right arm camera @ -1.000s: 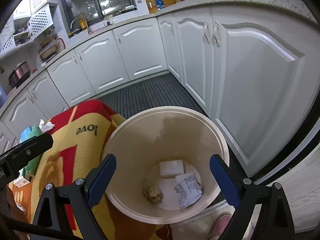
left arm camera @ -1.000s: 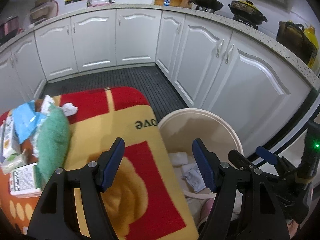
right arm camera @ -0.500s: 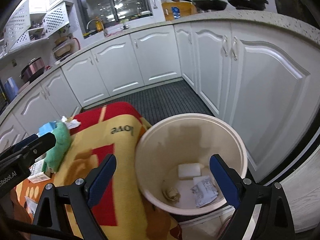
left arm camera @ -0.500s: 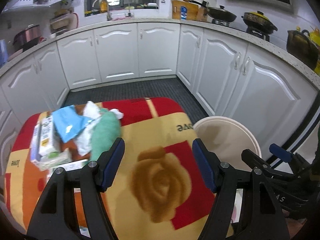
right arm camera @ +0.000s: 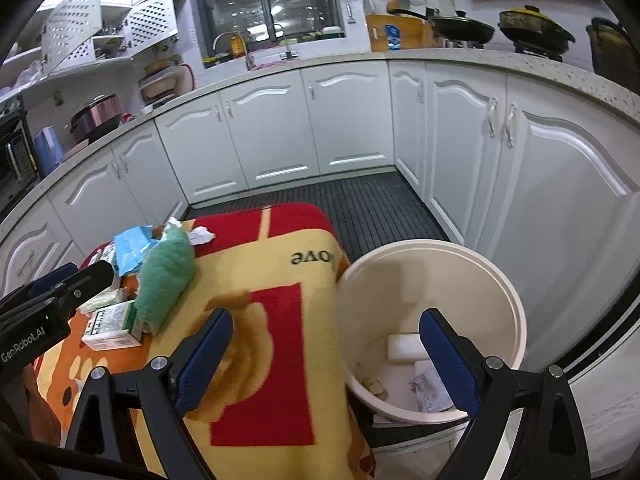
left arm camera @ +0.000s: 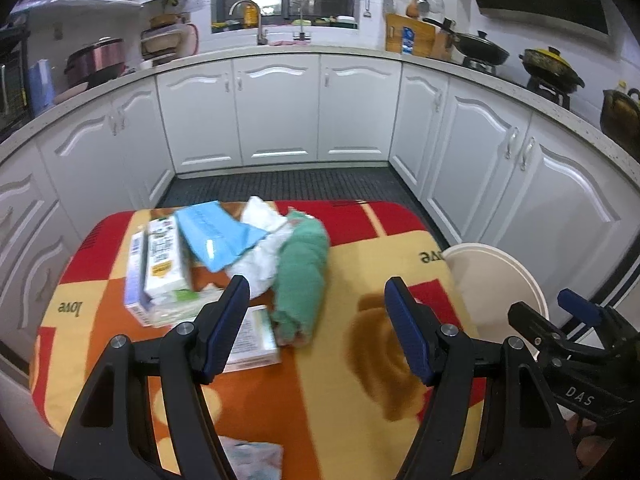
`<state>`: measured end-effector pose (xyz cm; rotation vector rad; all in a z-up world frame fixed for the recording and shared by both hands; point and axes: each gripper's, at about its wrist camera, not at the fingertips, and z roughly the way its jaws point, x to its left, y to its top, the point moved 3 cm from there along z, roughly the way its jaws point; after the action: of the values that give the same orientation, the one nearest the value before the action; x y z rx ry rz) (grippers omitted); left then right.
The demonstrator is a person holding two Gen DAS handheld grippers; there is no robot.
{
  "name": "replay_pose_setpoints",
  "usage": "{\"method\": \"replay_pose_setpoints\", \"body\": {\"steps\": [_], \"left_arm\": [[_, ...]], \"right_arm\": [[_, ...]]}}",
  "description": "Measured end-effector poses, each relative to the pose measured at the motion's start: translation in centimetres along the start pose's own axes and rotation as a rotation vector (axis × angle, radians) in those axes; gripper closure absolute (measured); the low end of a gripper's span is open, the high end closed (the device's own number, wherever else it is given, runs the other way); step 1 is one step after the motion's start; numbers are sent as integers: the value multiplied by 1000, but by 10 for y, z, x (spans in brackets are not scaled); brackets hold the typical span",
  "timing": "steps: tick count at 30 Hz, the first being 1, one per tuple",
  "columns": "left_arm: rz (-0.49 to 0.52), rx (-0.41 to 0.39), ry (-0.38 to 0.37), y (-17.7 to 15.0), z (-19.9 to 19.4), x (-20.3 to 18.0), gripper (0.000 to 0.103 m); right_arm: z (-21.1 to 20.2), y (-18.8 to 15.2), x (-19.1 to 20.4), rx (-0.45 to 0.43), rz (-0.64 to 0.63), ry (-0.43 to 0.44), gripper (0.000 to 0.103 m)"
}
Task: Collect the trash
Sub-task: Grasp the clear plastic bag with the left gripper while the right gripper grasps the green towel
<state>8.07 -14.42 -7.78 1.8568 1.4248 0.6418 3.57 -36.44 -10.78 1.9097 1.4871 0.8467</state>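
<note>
A pile of trash lies on the far left of the patterned table [left arm camera: 340, 400]: a green cloth [left arm camera: 304, 268], crumpled white paper [left arm camera: 262, 248], a blue packet [left arm camera: 212, 236], a carton [left arm camera: 162, 258] and a small box [left arm camera: 252, 338]. My left gripper [left arm camera: 318, 328] is open and empty, just short of the cloth. The cream bin [right arm camera: 432, 320] stands right of the table and holds several scraps. My right gripper [right arm camera: 326, 360] is open and empty, above the table edge and the bin rim. The cloth also shows in the right wrist view [right arm camera: 164, 276].
White kitchen cabinets [left arm camera: 280, 116] wrap around the back and right, with a dark ribbed floor mat [left arm camera: 288, 184] between them and the table. A crinkled wrapper [left arm camera: 248, 456] lies at the table's near edge. The right gripper shows at the right of the left wrist view [left arm camera: 568, 340].
Both grippers have swung left and back from the bin toward the table. The trash pile has moved into the centre of the left wrist view. Both jaws stay open.
</note>
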Motion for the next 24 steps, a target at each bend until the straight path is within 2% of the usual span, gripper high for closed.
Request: {"method": "replay_pose_setpoints", "body": {"steps": [12, 20, 24], "left_arm": [[-41, 7, 38, -13, -24, 72, 34], [-78, 56, 77, -30, -29, 123, 34], [-96, 94, 57, -41, -27, 133, 34]], "right_arm": [[-8, 0, 41, -5, -67, 36, 10], [-8, -6, 58, 1, -90, 68, 10], [-2, -9, 67, 25, -100, 101, 10]]}}
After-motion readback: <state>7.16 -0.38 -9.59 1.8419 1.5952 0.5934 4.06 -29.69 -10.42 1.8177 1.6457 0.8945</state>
